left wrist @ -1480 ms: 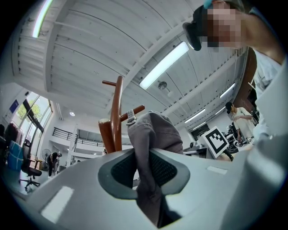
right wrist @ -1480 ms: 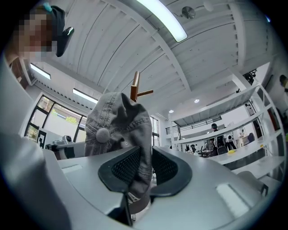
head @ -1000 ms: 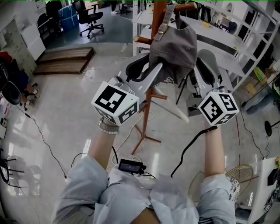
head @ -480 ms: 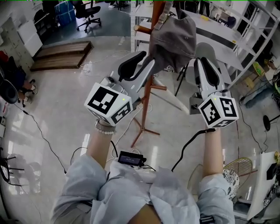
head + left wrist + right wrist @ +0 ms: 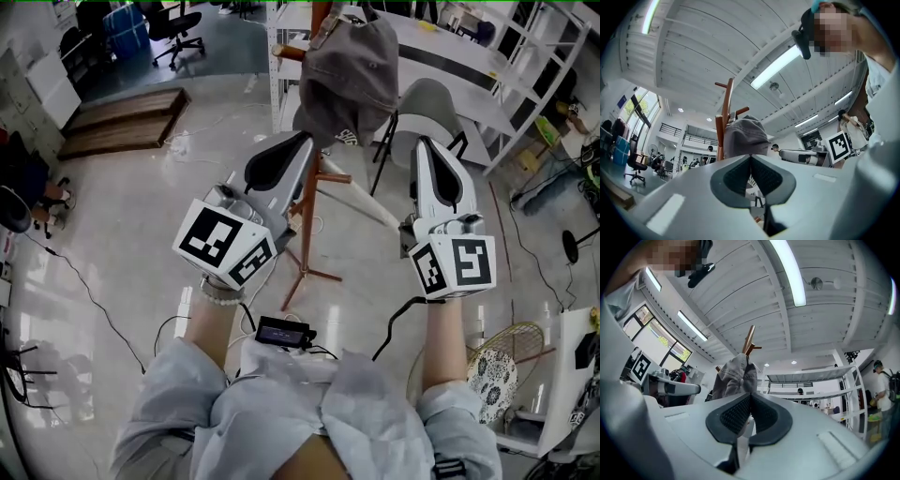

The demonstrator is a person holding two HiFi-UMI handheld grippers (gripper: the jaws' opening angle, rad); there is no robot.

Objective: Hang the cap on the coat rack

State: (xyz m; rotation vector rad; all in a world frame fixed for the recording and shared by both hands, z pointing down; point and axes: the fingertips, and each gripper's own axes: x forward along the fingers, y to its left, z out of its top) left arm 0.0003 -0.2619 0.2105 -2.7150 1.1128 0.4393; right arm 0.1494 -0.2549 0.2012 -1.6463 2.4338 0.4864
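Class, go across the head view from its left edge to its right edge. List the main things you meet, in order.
wooden platform → left gripper → cap → right gripper → white shelving

I'm seeing bright, even light coming from the ceiling tube lights point(image 5: 787, 270). The glossy floor point(image 5: 112, 234) is throwing soft glare, and the fisheye edges are bending and darkening.
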